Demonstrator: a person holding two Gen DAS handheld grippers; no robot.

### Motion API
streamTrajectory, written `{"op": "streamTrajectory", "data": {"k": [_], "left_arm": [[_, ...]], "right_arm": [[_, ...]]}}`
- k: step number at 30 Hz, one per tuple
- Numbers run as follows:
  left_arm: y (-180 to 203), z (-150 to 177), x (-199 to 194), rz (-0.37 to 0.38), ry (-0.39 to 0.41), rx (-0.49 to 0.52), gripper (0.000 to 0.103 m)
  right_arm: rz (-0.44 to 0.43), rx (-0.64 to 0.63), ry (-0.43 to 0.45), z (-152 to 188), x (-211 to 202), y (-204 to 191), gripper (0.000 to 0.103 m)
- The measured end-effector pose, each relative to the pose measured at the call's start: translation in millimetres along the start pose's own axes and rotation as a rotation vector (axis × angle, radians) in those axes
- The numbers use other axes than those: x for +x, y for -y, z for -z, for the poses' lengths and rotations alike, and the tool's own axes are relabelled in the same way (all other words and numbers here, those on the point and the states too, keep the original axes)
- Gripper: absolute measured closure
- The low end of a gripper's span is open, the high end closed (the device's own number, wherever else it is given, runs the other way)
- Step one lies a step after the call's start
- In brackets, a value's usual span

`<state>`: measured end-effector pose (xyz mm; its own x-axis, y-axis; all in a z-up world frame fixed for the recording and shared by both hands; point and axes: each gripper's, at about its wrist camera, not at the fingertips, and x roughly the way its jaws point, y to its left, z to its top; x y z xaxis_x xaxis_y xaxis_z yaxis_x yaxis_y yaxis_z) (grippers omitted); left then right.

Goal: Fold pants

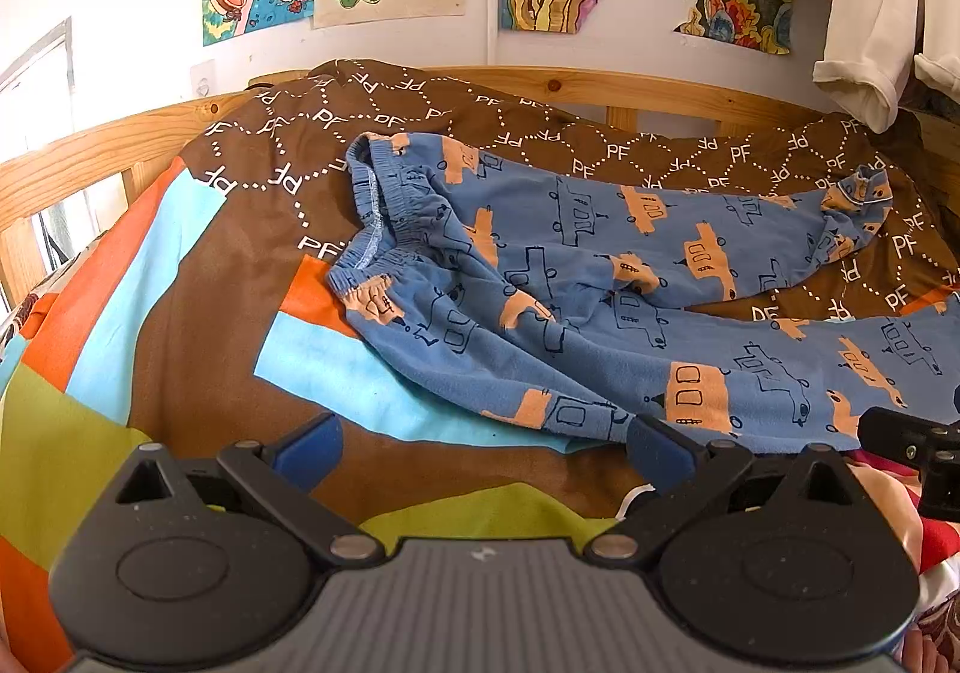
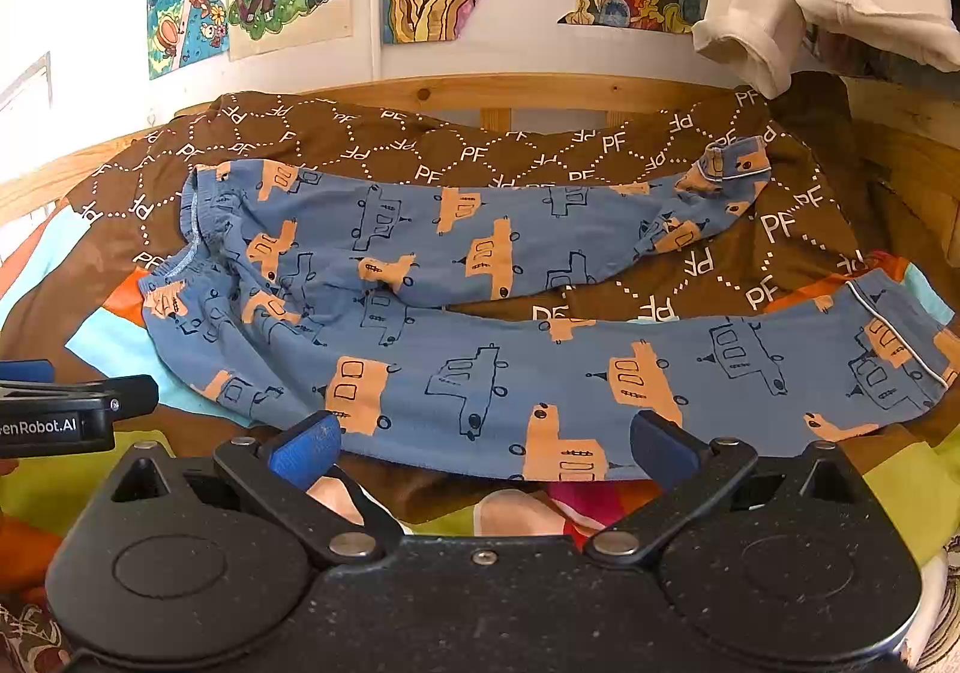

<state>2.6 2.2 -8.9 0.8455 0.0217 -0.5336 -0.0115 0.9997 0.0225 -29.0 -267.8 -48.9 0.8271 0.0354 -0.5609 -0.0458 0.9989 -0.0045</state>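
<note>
Both the left gripper point(image 1: 483, 448) and right gripper point(image 2: 483, 442) gape before unfolded pants point(image 2: 480, 325).

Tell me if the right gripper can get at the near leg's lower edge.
Probably yes. The right gripper, jaws open, sits just short of the pants near leg's edge, with nothing in between.

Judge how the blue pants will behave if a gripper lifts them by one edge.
The blue pants look like soft knit that wrinkles and bunches near the waistband, so they would probably droop limply. Spread over the bedspread with legs apart, the legs would likely trail and drag. Probably light; unlikely to slip from the blue fingertips.
</note>
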Motion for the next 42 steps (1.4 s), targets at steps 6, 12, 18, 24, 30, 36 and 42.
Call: {"op": "streamTrajectory", "data": {"k": [6,12,18,24,30,36,42], "left_arm": [[-0.5,-0.2,0.4,0.001,-0.001,-0.001,0.000],[-1.5,1.4,0.4,0.000,-0.004,-0.003,0.000],[-2.0,1.8,4.5,-0.005,-0.039,-0.004,0.000],[-0.3,-3.8,12.5,-0.005,-0.122,-0.021,0.000],[3.3,-24.2,21.0,0.031,-0.154,0.000,0.000],[9.3,-63.1,31.0,0.109,-0.143,0.075,0.000],[17.1,-119.4,46.2,0.158,-0.118,0.154,0.000]], "right_arm": [[0.000,0.000,-0.001,0.0,0.0,-0.1,0.001],[0.000,0.000,-0.003,-0.3,-0.2,-0.3,0.001],[0.003,0.001,-0.015,2.5,3.6,0.5,0.001],[0.003,-0.008,-0.045,-1.8,12.0,1.7,0.001],[-0.002,-0.054,-0.057,-15.9,22.7,-0.7,0.001],[-0.054,-0.075,-0.041,-43.5,28.6,3.6,0.001],[-0.140,-0.165,-0.080,-109.9,46.8,19.1,0.001]]}}
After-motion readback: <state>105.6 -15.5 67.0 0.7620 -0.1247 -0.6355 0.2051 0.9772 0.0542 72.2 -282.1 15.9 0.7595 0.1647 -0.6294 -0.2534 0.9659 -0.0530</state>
